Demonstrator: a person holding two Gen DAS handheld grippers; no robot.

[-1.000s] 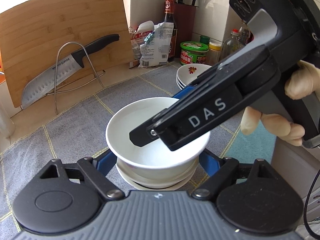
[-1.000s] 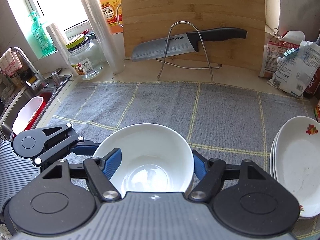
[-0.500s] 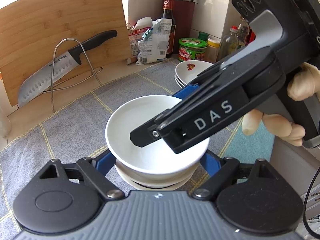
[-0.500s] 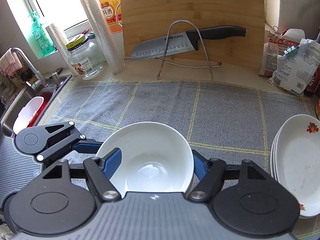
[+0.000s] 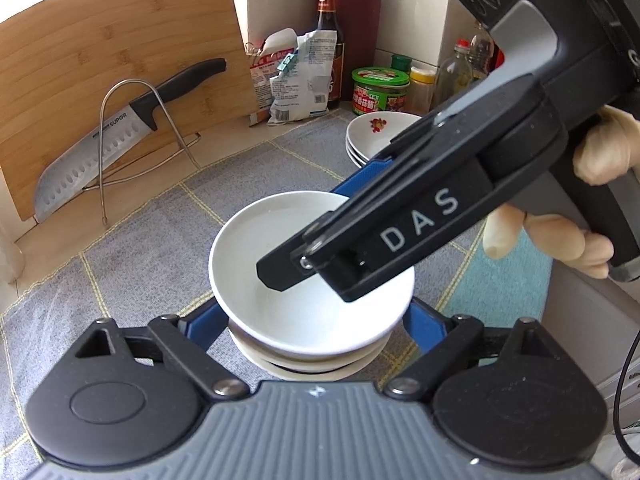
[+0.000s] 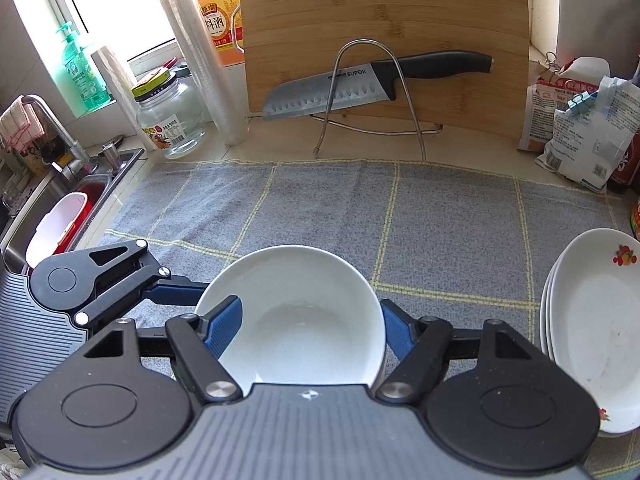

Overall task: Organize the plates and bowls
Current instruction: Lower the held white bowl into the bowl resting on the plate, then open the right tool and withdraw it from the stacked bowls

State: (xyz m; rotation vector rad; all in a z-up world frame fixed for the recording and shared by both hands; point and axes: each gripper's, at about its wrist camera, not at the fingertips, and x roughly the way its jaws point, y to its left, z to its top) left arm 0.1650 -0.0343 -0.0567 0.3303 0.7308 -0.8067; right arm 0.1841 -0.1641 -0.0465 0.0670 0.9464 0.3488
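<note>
A white bowl (image 5: pixel 280 280) sits tilted on top of a stack of white bowls (image 5: pixel 304 364) on the grey mat. My right gripper (image 6: pixel 308 324) is over the bowl (image 6: pixel 296 312), with its blue left finger (image 6: pixel 224 328) inside the rim and its right finger (image 6: pixel 394 330) outside; the jaws stand wide and do not pinch it. My left gripper (image 5: pixel 316 328) is open, its blue fingers (image 5: pixel 204 324) on either side of the stack below the top bowl. A stack of flower-printed plates (image 6: pixel 592 320) lies to the right and also shows in the left wrist view (image 5: pixel 376 132).
A grey checked mat (image 6: pixel 400 216) covers the counter. A knife (image 6: pixel 372 80) on a wire stand leans on a bamboo board (image 6: pixel 384 12) at the back. Jars, bottles and food bags (image 6: pixel 580 128) line the wall. The sink (image 6: pixel 60 216) is at the left.
The top bowl has tipped and shifted slightly on the stack as the right gripper moved over it. The left gripper stays around the stack.
</note>
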